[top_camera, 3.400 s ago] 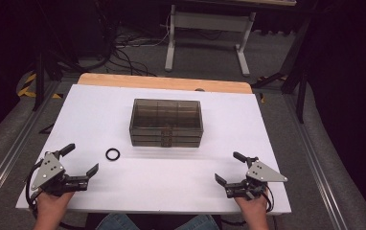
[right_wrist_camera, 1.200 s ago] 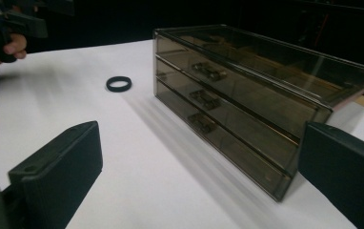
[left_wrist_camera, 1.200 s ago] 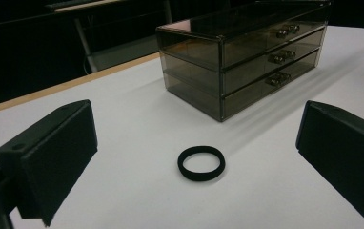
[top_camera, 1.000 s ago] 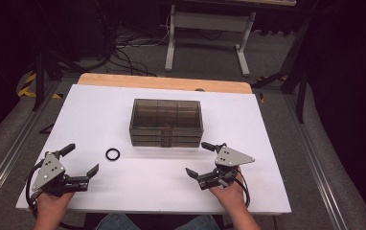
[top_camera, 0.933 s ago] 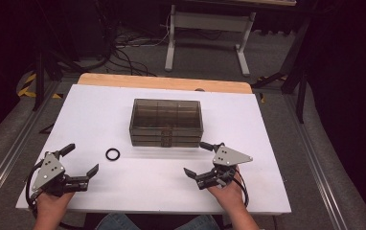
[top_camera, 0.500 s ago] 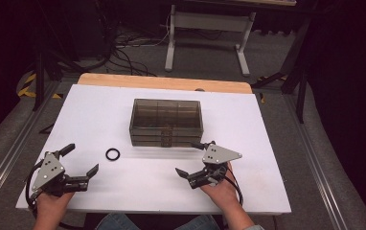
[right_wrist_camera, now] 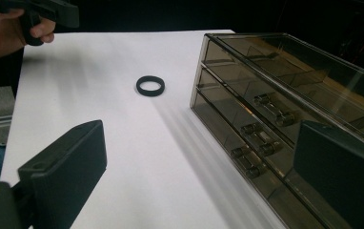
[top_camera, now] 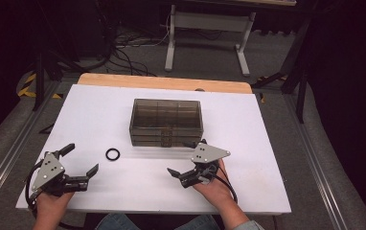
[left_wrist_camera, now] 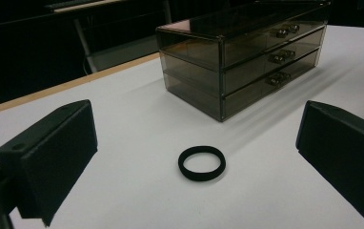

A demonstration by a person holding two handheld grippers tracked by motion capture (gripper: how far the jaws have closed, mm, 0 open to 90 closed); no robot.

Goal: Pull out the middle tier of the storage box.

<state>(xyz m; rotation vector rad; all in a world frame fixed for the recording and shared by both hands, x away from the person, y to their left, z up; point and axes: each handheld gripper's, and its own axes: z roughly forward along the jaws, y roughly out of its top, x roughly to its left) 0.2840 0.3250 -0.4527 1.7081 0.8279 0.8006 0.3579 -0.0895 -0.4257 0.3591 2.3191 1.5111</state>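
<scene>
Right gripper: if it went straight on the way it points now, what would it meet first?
Probably the front of the drawer box, near its small handles. The right gripper, jaws open, points along that front; its outer jaw already overlaps the drawers in its own view. The black ring lies farther off. Depth is uncertain.

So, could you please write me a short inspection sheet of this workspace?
Surface: white table, wooden strip at the far edge.
Job's things: smoky drawer box, three drawers shut; black ring flat to its left.
Clutter: nothing seen.
Grippers: left gripper open near the ring; right gripper open before the box's front.
Cables: one trails from each gripper; more lie on the floor beyond.
Surroundings: grey floor, white stand, dark room.
</scene>
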